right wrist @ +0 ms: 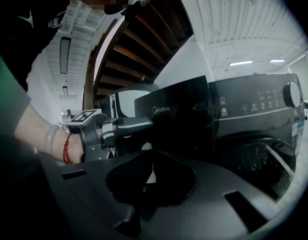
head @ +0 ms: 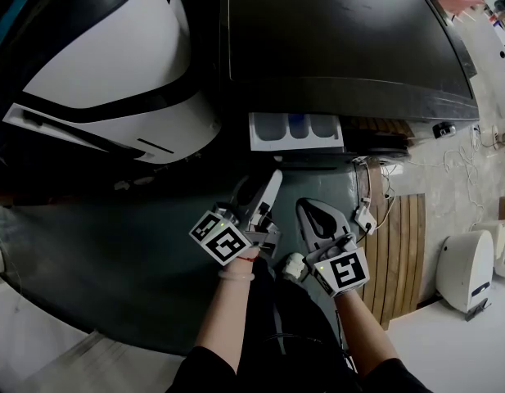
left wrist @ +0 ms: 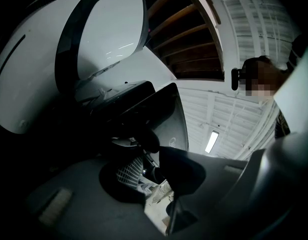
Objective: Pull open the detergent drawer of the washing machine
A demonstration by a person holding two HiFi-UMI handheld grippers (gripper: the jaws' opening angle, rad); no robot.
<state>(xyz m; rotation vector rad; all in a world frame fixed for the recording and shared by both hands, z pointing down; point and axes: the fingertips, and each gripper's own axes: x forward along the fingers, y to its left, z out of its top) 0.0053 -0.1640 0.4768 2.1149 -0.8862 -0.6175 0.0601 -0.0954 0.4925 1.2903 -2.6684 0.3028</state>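
The black washing machine (head: 342, 31) has its detergent drawer (head: 295, 129) pulled out, with the white compartments showing. In the right gripper view the drawer's black front (right wrist: 176, 111) juts out from the machine (right wrist: 258, 109). My left gripper (head: 272, 182) points at the drawer front's left edge, close to it. Its jaws (left wrist: 156, 176) stand apart with floor showing in the gap and nothing held. Whether a finger (right wrist: 129, 125) touches the front is unclear. My right gripper (head: 311, 210) hangs lower, back from the machine. Its pads (right wrist: 150, 171) nearly meet and hold nothing.
A white appliance (head: 105, 64) with a dark band stands at the left, close to the washing machine. A slatted wooden board (head: 399, 244) lies on the floor at the right. Near it are cables (head: 448, 154) and a white device (head: 465, 268). The machine's round door (right wrist: 263, 164) is below the control panel.
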